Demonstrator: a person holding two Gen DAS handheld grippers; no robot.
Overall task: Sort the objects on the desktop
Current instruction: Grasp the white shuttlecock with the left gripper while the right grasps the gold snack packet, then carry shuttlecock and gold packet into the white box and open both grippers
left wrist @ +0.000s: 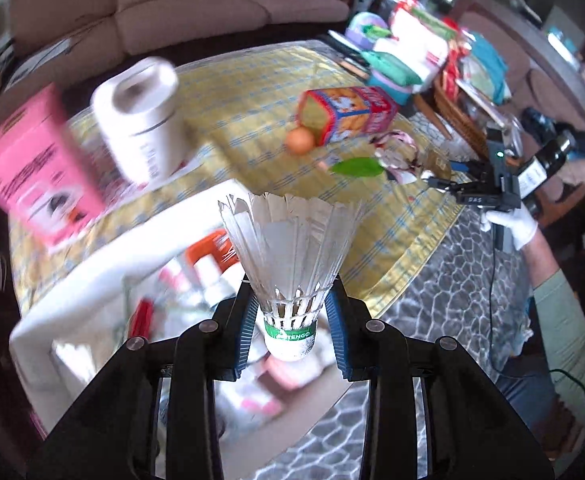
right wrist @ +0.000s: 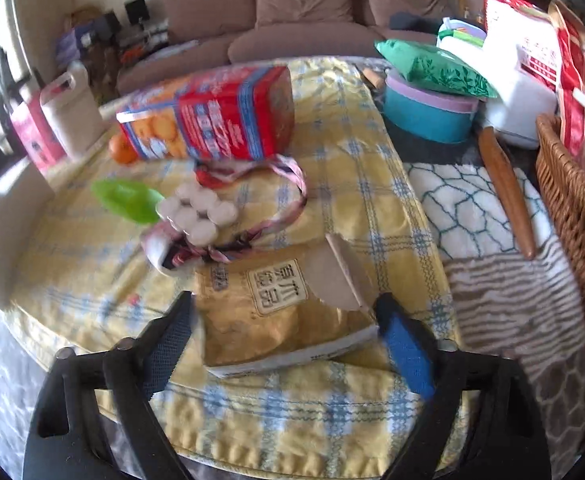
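Yellow checked tablecloth (right wrist: 344, 184) backed by brown sofa (right wrist: 292, 12), shuttlecock (left wrist: 290, 276) clenched by left gripper (left wrist: 291, 332), right gripper (right wrist: 288, 344) spread around gold packet (right wrist: 280, 320).

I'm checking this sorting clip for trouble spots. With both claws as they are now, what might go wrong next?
1. The left claw pinches the shuttlecock only at its cork base; it may tip or slip before reaching the white bin.
2. The right claw straddles the gold packet at the table edge; closing might push it off.

Yellow checked tablecloth (right wrist: 344, 184) carries biscuit box (right wrist: 212, 114), orange (right wrist: 119, 150), gold packet (right wrist: 276, 312) — all apart.
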